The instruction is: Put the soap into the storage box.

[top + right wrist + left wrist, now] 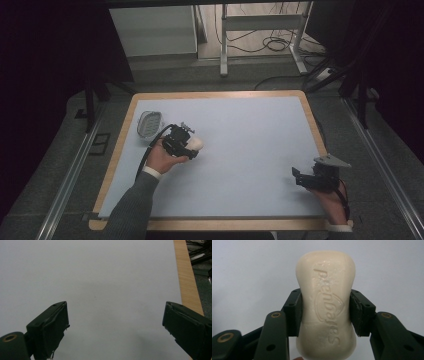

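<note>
One dish (150,124) sits at ten o'clock, its contents unclear to us; our left gripper (325,312) clamps the soap (327,302), our right gripper (115,325) gapes wide.

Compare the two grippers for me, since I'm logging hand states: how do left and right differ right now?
The left gripper is shut on a cream soap bar, pads pressing its narrow waist; the right gripper stands wide open with nothing between its jaws. In the high view the left gripper sits beside a soap dish at the table's left, the right near its right edge. Both have black jaws.
</note>
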A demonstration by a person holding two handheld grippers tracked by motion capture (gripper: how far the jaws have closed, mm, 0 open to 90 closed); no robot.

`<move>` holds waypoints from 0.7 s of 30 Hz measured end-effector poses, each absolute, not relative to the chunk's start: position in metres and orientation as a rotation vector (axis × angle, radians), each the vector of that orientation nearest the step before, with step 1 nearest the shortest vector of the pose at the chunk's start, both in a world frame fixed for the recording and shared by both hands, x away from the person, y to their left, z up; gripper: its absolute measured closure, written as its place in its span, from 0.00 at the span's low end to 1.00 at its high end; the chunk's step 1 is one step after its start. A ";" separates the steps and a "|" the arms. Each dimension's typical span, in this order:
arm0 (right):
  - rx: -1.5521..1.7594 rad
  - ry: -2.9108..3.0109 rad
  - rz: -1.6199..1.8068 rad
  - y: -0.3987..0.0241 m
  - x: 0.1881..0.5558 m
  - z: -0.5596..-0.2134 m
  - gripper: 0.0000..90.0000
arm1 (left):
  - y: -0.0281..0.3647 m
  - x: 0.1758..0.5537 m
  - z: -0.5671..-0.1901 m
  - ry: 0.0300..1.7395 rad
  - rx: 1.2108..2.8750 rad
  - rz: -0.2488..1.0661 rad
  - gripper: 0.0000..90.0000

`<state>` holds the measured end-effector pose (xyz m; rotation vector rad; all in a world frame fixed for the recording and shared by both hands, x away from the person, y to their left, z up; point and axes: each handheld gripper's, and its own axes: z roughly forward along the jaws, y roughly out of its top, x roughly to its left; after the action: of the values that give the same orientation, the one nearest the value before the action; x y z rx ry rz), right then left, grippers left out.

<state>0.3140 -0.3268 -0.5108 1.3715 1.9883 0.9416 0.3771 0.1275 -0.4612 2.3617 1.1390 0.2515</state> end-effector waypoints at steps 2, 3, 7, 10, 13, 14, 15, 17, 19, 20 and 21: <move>1.371 1.990 0.940 -0.327 0.314 -0.511 0.07 | 0.130 0.378 -0.459 1.143 2.358 0.253 0.55; 1.372 1.990 0.940 -0.327 0.314 -0.511 0.07 | 0.131 0.379 -0.458 1.144 2.359 0.255 0.55; 1.371 1.990 0.940 -0.327 0.314 -0.511 0.07 | 0.136 0.381 -0.455 1.159 2.345 0.264 0.55; 1.372 1.990 0.940 -0.327 0.314 -0.511 0.07 | 0.141 0.382 -0.454 1.166 2.340 0.266 0.55; 1.372 1.990 0.940 -0.327 0.314 -0.511 0.07 | 0.146 0.384 -0.454 1.185 2.331 0.268 0.55; 1.371 1.990 0.940 -0.327 0.314 -0.511 0.07 | 0.147 0.385 -0.454 1.191 2.325 0.266 0.55; 1.372 1.990 0.940 -0.327 0.314 -0.511 0.07 | 0.149 0.386 -0.453 1.194 2.323 0.263 0.55; 1.372 1.990 0.939 -0.327 0.314 -0.511 0.07 | 0.152 0.388 -0.453 1.204 2.304 0.249 0.55; 1.369 1.995 0.934 -0.326 0.315 -0.512 0.07 | 0.155 0.391 -0.452 1.215 2.301 0.254 0.55; 1.368 1.996 0.933 -0.326 0.315 -0.512 0.07 | 0.156 0.392 -0.451 1.218 2.310 0.262 0.55; 1.368 1.996 0.933 -0.326 0.315 -0.512 0.07 | 0.158 0.393 -0.450 1.220 2.316 0.269 0.55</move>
<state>0.3145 -0.3256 -0.5121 1.3680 1.9959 0.9332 0.3927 0.1575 -0.4499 2.3160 1.2197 0.2685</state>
